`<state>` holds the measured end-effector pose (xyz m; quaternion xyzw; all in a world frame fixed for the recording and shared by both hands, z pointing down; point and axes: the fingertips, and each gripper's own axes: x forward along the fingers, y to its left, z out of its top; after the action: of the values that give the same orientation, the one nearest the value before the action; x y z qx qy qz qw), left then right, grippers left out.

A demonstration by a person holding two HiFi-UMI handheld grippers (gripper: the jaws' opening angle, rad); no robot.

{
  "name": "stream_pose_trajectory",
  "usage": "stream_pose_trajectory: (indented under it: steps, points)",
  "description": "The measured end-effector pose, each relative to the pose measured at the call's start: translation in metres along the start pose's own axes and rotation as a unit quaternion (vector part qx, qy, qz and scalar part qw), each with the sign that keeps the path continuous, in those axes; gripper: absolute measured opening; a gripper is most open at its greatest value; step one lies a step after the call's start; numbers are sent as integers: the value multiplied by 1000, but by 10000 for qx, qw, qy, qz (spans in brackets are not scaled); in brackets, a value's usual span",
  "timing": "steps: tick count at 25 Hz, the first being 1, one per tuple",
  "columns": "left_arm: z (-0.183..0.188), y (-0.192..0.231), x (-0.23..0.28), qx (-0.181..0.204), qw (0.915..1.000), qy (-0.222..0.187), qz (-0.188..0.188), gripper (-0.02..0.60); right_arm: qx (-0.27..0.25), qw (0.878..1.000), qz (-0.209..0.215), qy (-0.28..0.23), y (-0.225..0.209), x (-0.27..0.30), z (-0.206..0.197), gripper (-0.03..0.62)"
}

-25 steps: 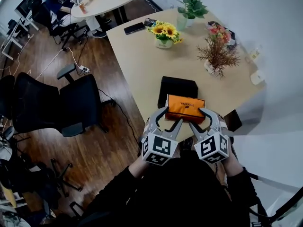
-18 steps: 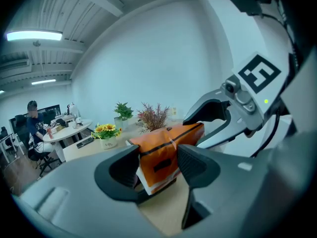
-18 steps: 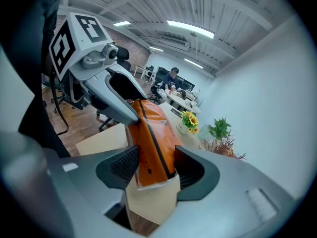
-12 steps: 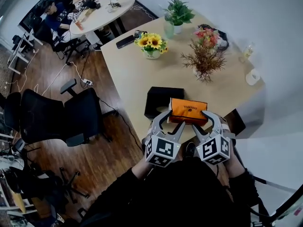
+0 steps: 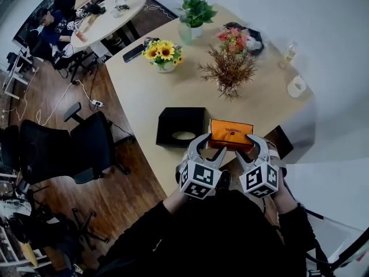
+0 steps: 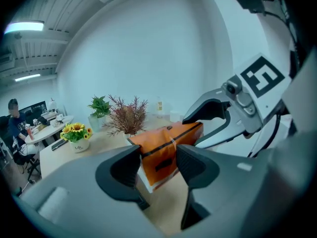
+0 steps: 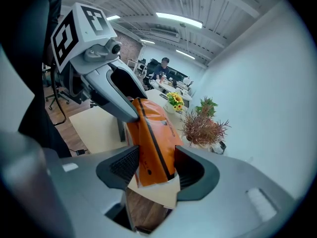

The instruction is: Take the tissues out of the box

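Observation:
An orange tissue pack (image 5: 230, 133) hangs between my two grippers near the table's front edge, to the right of the black tissue box (image 5: 179, 119), whose oval opening faces up. My left gripper (image 5: 215, 143) is closing its jaws on the pack's left end. In the left gripper view both pads touch the pack (image 6: 163, 148) between the left gripper's (image 6: 158, 165) fingers. My right gripper (image 5: 245, 145) is shut on the right end. In the right gripper view the pack (image 7: 153, 138) stands upright between the right gripper's (image 7: 156, 170) pads.
On the beige table (image 5: 138, 97) stand a sunflower vase (image 5: 164, 53), a dried reddish plant (image 5: 228, 71), a green plant (image 5: 195, 10) and a white cup (image 5: 297, 85); a phone (image 5: 134, 52) lies at its far left edge. Black office chairs (image 5: 52, 149) stand on the wooden floor to the left.
The orange pack has come off the black box and moved to its right, so the box's opening now shows. The left gripper's jaws have narrowed onto the pack.

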<state>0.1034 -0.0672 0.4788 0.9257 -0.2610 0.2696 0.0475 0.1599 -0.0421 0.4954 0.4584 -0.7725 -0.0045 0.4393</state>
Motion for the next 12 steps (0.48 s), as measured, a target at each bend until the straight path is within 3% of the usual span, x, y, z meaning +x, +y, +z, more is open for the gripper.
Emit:
stream_pose_trajectory:
  steps: [6,12]
  points:
    - [-7,-2,31,-78,9998,140,127,209,-209,9998,29,-33,-13,18,-23,230]
    - [-28,2,57,-116,9984,462,303,204,-428,9985,336,28,-14,46,-39,225]
